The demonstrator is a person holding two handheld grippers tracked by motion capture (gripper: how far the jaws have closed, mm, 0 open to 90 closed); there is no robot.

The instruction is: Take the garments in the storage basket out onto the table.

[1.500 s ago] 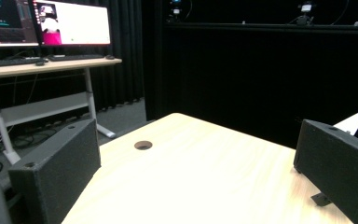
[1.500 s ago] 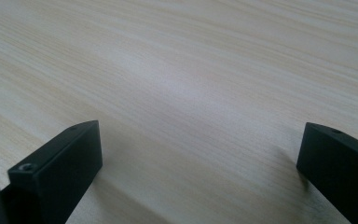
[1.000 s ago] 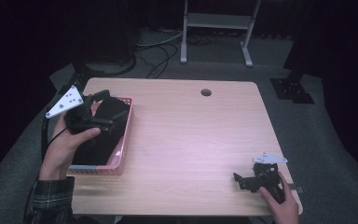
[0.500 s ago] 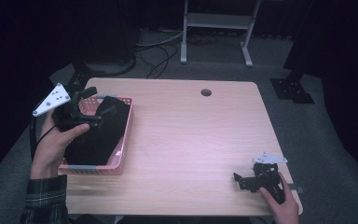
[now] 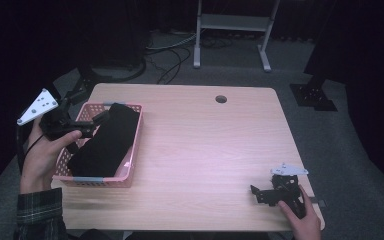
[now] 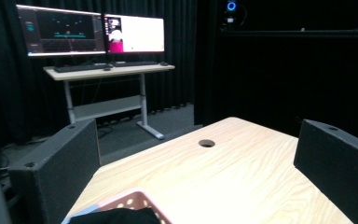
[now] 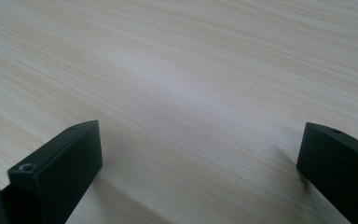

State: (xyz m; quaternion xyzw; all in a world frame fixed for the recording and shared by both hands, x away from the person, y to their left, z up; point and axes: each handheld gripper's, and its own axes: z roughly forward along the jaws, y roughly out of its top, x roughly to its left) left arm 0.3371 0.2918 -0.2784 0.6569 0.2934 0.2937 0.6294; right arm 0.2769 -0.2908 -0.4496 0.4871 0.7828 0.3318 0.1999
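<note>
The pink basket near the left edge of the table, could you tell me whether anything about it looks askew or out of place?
Slightly. The pink basket sits skewed to the table edges, its near corner at the front edge. The black cloth lies folded inside, nothing spilled. Both tongs, left and right, are open and empty.

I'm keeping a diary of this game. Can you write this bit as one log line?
left hand-held gripper: open, over pink plastic basket | folded black cloth: in basket | right hand-held gripper: open, on light wooden table
</note>
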